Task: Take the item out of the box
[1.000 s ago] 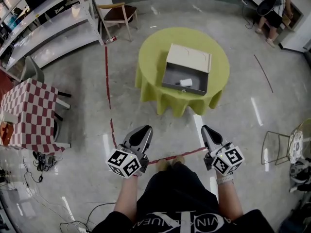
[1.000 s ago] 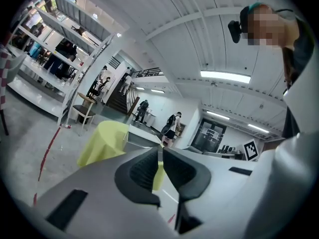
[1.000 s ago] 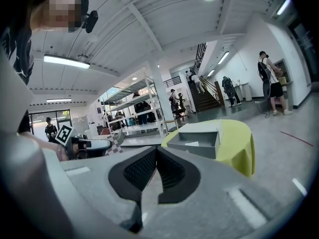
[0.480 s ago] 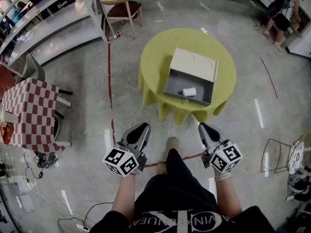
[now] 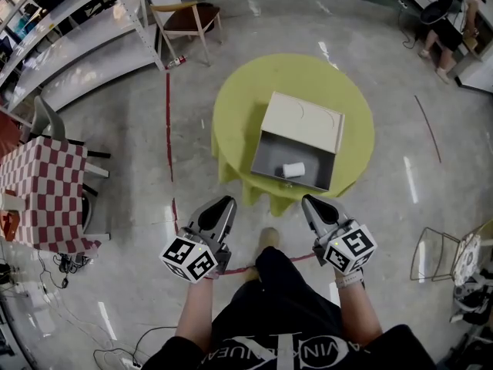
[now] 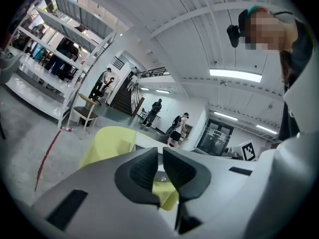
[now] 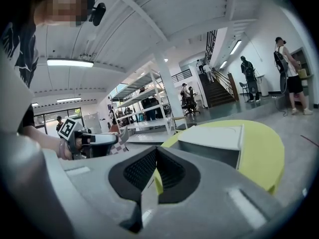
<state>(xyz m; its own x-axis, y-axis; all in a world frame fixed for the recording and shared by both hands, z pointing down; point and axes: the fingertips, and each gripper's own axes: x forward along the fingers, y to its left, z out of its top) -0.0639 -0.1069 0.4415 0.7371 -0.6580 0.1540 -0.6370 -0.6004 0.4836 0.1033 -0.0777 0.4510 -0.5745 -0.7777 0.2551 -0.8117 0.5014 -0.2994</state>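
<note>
An open box [image 5: 299, 122] with a beige lid and a grey inside stands on a round yellow-green table [image 5: 239, 110]. A small white cylinder [image 5: 293, 169] lies on its side in the box. Both grippers hang short of the table's near edge, over the floor. My left gripper [image 5: 223, 203] is shut and empty; its pads [image 6: 144, 168] meet in front of the yellow cloth [image 6: 107, 141]. My right gripper [image 5: 310, 201] is shut with nothing in it and points at the box [image 7: 214, 142]. The left gripper [image 7: 92, 139] shows in the right gripper view.
A red-and-white checkered table [image 5: 38, 183] stands at the left, with cables on the floor below it. Shelving [image 5: 69, 37] and a wooden chair [image 5: 189, 18] are at the back left. Red tape [image 5: 168, 122] runs along the floor. A metal chair [image 5: 439, 253] is at the right, a person [image 5: 447, 21] far back right.
The person has stepped toward the table, so the table and box lie nearer to both grippers. Both grippers stay shut and empty.
</note>
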